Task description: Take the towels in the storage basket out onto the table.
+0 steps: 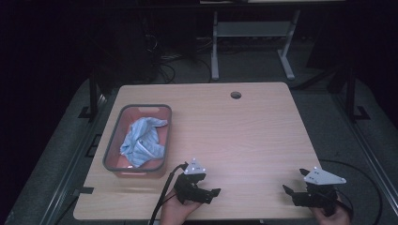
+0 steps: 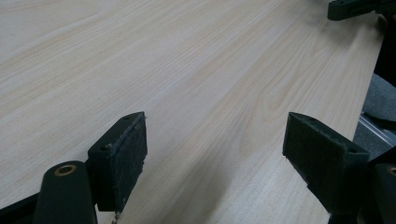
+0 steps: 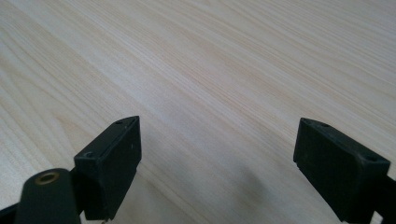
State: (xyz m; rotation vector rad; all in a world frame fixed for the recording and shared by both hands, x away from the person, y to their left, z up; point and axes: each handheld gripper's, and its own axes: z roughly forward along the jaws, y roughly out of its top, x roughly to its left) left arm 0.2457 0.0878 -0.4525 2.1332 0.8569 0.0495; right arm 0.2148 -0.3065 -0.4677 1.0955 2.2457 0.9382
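Holding my left tongs [image 1: 210,191] and my right tongs [image 1: 294,183] low over the near edge of the counter [image 1: 244,136], I keep both with the jaws wide apart and nothing between them. In the left gripper view the pads [image 2: 130,156] stand over bare pale wood, and the tip of my other tongs [image 2: 350,8] shows at the top right corner. In the right gripper view there is the same light wood grain under the open jaws.

Farther on the left side of the counter stands a grey basket [image 1: 111,140] with a reddish inside, and a crumpled light blue cloth [image 1: 142,140] lies in it. Near the far edge the counter has a round hole [image 1: 235,95].

Behind the counter the room is dark. I see grey floor [image 1: 258,70], cables [image 1: 164,65] and the white legs of another table [image 1: 215,51].
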